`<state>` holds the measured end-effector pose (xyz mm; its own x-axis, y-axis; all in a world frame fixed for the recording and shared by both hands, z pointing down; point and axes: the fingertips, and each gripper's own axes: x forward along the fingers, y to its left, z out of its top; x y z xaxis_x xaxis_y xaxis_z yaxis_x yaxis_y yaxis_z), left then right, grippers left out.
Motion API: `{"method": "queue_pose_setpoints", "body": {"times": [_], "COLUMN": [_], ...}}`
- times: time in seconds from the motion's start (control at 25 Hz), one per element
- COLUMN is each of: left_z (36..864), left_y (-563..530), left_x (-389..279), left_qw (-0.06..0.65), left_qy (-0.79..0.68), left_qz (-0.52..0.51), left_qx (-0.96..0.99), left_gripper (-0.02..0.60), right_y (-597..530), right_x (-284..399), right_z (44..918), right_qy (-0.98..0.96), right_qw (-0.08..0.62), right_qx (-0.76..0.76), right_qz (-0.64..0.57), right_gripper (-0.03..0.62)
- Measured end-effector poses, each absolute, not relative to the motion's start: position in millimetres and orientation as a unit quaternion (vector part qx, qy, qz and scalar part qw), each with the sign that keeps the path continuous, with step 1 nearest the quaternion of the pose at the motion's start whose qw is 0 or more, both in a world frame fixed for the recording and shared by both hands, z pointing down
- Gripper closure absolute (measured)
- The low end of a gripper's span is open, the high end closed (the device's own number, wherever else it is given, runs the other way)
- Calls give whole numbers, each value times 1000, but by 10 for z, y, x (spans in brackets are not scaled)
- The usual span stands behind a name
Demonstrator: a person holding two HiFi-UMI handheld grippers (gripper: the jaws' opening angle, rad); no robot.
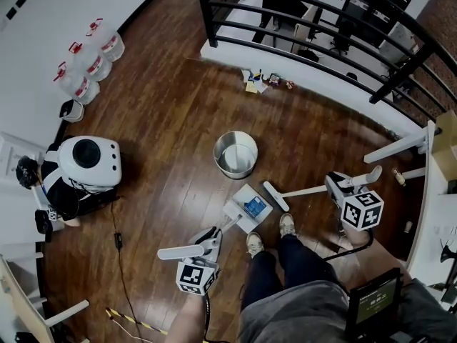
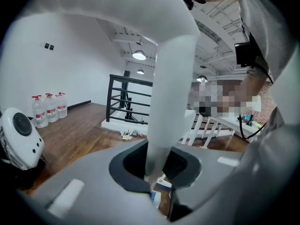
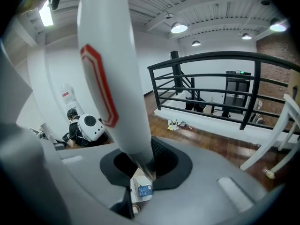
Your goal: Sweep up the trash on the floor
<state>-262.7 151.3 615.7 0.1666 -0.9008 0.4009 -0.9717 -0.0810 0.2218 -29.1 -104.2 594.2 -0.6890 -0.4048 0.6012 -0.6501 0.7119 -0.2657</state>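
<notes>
I look down on a dark brown plank floor (image 1: 164,84) bounded by a black metal railing (image 1: 205,13) that stands on a white ledge. A round, shiny metal bucket (image 1: 235,164) stands upright mid-floor.

My right gripper (image 1: 335,184) has its jaws closed on the handle of a long white broom with a red mark on it (image 1: 307,190). The broom's head rests on the boards just beside a flat white dustpan with a blue patch (image 1: 239,213). My left gripper (image 1: 212,238) is clamped on that dustpan's white handle, and the pan lies near the bucket.

The trash (image 1: 258,81) is a small loose heap of mixed scraps in yellow, white, blue and red. It lies on the floor against the foot of the white ledge under the railing, well apart from broom and dustpan, beyond the bucket.
</notes>
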Motion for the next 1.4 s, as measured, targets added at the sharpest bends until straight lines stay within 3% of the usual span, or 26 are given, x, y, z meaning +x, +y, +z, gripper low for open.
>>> {"method": "queue_pose_setpoints", "body": {"times": [0.36,0.88,1.4], "left_z": [5559,4044,2825], "left_y": [1596,1595,1279], "left_x": [-2751,-2755,-3084], "left_qw": [198,153,149], "left_qy": [-656,-663,-681], "left_qz": [38,22,-14], "left_qx": [727,732,717], "left_gripper": [545,545,545], "right_y": [-1186,-1402,-1668], "right_x": [117,676,1139], "right_z": [5740,5329,5121], "right_qy": [-878,-870,-863], "right_qw": [250,230,218], "right_qx": [331,353,363], "right_qz": [240,254,275], "right_gripper": [543,543,543]}}
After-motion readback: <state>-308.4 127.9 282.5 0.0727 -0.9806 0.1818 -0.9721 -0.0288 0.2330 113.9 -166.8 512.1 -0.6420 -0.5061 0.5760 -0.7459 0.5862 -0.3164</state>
